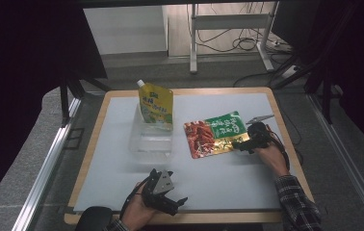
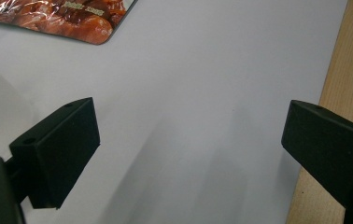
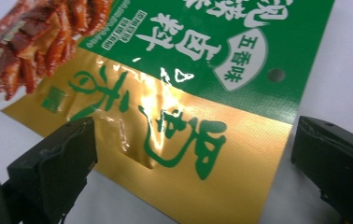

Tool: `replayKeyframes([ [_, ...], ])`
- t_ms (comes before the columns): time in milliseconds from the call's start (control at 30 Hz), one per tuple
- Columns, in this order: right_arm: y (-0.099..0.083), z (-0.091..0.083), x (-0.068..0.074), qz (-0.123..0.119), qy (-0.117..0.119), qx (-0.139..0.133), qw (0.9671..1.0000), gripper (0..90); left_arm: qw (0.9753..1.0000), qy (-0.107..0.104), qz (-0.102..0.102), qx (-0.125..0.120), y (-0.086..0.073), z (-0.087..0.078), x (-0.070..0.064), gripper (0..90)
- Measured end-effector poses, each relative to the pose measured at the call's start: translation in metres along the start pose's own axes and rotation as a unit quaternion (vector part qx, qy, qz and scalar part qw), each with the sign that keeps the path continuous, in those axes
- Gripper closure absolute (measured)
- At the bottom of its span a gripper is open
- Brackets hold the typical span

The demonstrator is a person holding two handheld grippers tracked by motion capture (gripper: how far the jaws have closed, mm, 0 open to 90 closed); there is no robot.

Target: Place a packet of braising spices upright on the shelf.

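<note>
Pale grey matting covers the tabletop (image 1: 218,168), which has a light wooden edge, and beyond it lie a grey floor and loose cables under a metal frame. A yellow spouted pouch (image 1: 156,106) stands upright in a clear plastic box (image 1: 150,139) near the middle. To its right a flat snack packet (image 1: 214,134), red, green and gold, lies on the mat. The right gripper (image 1: 240,144) sits at the packet's near right corner; in the right gripper view its jaws are spread wide on either side of the gold end (image 3: 202,158), not closed on it. The left gripper (image 1: 177,201) hovers near the front edge, jaws apart over bare mat, grasping nothing.
</note>
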State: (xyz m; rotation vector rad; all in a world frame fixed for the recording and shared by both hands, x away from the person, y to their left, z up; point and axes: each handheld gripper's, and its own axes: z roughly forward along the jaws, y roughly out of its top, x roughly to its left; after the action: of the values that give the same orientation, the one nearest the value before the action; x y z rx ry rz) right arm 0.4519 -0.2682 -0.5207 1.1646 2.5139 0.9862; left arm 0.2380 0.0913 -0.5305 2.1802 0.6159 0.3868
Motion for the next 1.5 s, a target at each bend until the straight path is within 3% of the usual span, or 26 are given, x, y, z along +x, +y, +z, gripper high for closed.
replayKeyframes([
  [233, 0.001, 0.000, 0.001, 0.015, 0.025, -0.005, 0.9996, 0.6, 1.0000, 0.000, 0.001, 0.001, 0.000, 0.000, 0.000, 4.1],
  [467, 0.005, 0.001, 0.007, 0.012, 0.033, 0.000, 0.9994, 2.1, 1.0000, 0.001, 0.004, 0.006, 0.000, 0.001, 0.000, 4.1],
  [600, 0.006, 0.000, 0.009, 0.018, 0.058, -0.004, 0.9982, 2.8, 1.0000, 0.001, 0.006, 0.007, 0.000, 0.001, -0.001, 4.1],
  [767, 0.008, 0.002, 0.007, 0.056, 0.066, -0.001, 0.9963, 3.4, 1.0000, 0.000, 0.006, 0.007, 0.000, 0.001, -0.001, 4.1],
  [800, 0.007, 0.002, 0.007, 0.056, 0.064, 0.001, 0.9964, 5.7, 1.0000, 0.000, 0.007, 0.007, 0.000, 0.001, -0.001, 4.1],
  [967, 0.008, -0.004, 0.008, 0.066, 0.033, -0.002, 0.9973, 40.2, 0.9999, 0.000, 0.009, 0.009, 0.000, 0.002, -0.002, 4.1],
  [1067, 0.008, -0.005, 0.007, 0.070, 0.025, 0.005, 0.9972, 55.0, 0.9999, 0.000, 0.010, 0.009, 0.000, 0.002, -0.002, 4.1],
  [1200, 0.008, -0.006, 0.005, 0.068, 0.026, 0.007, 0.9973, 64.9, 0.9999, -0.001, 0.010, 0.009, 0.000, 0.002, -0.002, 4.1],
  [1267, 0.009, -0.007, 0.005, 0.075, 0.022, 0.004, 0.9969, 73.9, 0.9999, -0.001, 0.010, 0.010, 0.000, 0.002, -0.002, 4.1],
  [1367, 0.009, -0.009, 0.006, 0.065, 0.014, -0.003, 0.9977, 84.5, 0.9999, -0.001, 0.011, 0.010, 0.000, 0.002, -0.002, 4.1],
  [1500, 0.011, -0.009, 0.009, 0.063, 0.012, -0.003, 0.9980, 88.5, 0.9999, -0.001, 0.012, 0.012, 0.000, 0.003, -0.002, 4.2],
])
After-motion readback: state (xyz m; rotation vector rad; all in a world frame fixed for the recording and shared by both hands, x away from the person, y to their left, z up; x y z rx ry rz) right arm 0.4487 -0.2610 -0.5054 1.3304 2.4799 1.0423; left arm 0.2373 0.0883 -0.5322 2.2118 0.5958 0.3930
